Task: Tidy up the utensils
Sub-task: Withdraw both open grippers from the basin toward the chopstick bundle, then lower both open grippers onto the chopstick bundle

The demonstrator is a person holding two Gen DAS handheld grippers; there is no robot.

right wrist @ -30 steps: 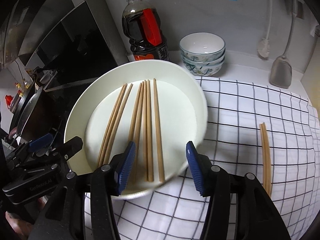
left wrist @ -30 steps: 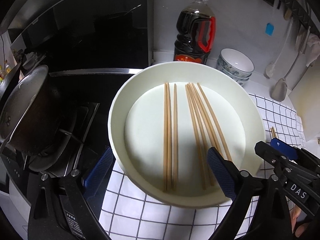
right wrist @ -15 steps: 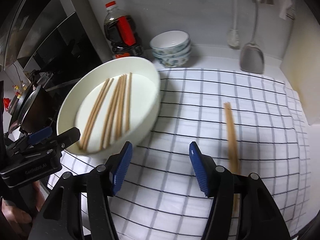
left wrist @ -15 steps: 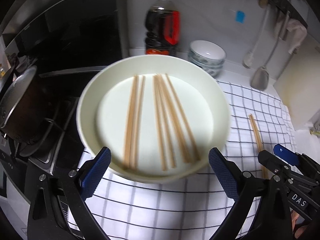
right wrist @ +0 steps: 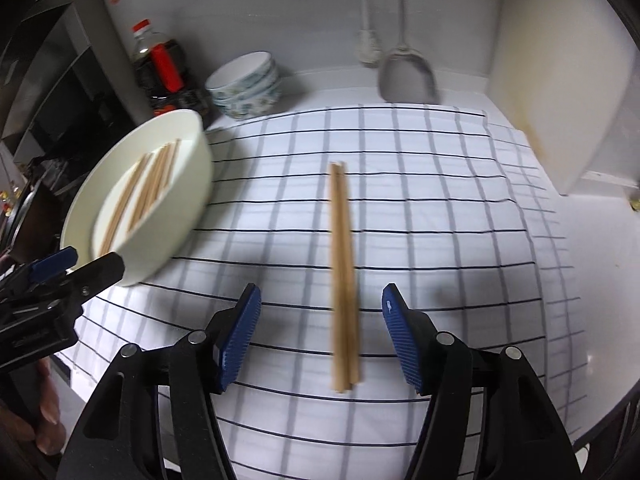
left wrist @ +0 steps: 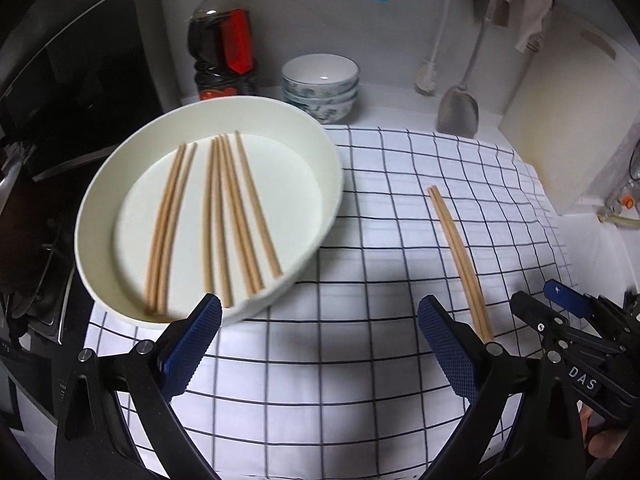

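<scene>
While both grippers gape wide and hold nothing, 2 chopsticks (right wrist: 343,276) lie on the checked cloth (right wrist: 440,208) between the right gripper (right wrist: 322,336) fingers, the white dish (left wrist: 328,184) rim ahead-left of the left gripper (left wrist: 320,344)

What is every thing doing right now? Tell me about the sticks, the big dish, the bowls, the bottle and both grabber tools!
Left tool: open, holding nothing.
Right tool: open, straddling the loose pair.
Loose pair of wooden chopsticks: flat on the checked cloth, outside the dish.
Round white dish: upright, holding several chopsticks.
Patterned bowls: stacked, top one empty.
Dark sauce bottle: upright, red cap on.
</scene>
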